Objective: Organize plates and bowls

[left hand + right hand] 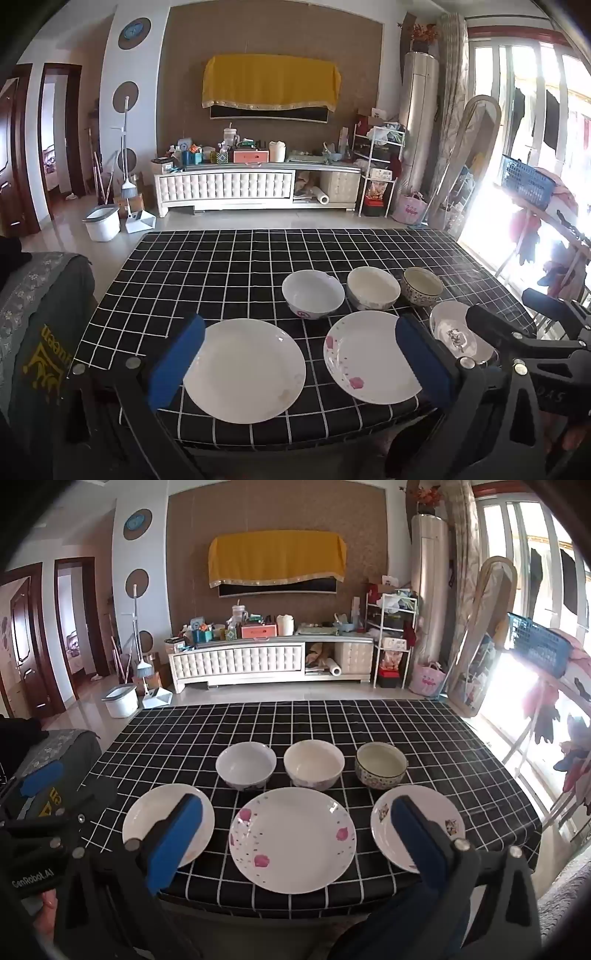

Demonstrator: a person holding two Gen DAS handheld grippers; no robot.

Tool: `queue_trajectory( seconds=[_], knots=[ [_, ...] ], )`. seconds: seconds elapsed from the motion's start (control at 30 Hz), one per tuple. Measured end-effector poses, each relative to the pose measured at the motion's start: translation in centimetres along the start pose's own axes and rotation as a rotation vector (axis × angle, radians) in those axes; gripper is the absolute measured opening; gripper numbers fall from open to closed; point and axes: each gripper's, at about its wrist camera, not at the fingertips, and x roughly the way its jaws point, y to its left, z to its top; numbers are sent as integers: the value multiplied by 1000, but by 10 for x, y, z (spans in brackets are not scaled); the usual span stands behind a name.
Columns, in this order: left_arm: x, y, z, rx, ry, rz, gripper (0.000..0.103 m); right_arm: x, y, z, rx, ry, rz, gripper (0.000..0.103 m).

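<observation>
Six pcs of crockery are set out on a table point(461, 746) covered w/ a black cloth gridded in white. Three plates are lined up along the near edge, three bowls in a row just behind them, toward the middle of the surface

Plates, as seen from the right wrist cam: a plain white plate point(147, 812) is placed twd the near left corner, a pink-flowered plate point(291, 836) at the middle of the near edge, a smaller plate w/ cat pictures point(439, 812) twd the near right corner. No plate is touched by another; gaps of cloth are seen between them

Bowls: a white bowl point(245, 764) is set behind the gap between the plain & flowered plates, a cream bowl point(314, 764) behind the flowered plate, a patterned bowl point(381, 770) behind the cat plate. All are upright and empty, near each other but apart

The left gripper point(299, 365) is held over the near edge, its blue pads spread wide, nothing between them; the plain plate & flowered plate are framed by the fingers point(177, 362) in its own view. The right gripper point(295, 842) is likewise held wide open over the near edge, nothing gripped, w/ the flowered plate seen between its fingers point(173, 840)

Neither gripper is in contact w/ any dish
</observation>
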Motion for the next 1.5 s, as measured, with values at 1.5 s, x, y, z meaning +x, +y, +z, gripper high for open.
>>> queue_trajectory(
  seconds=[1.5],
  knots=[
    [-3, 3, -4, -4, 6, 12, 102, 0, 6, -3, -13, 30, -9, 103]
  ],
)
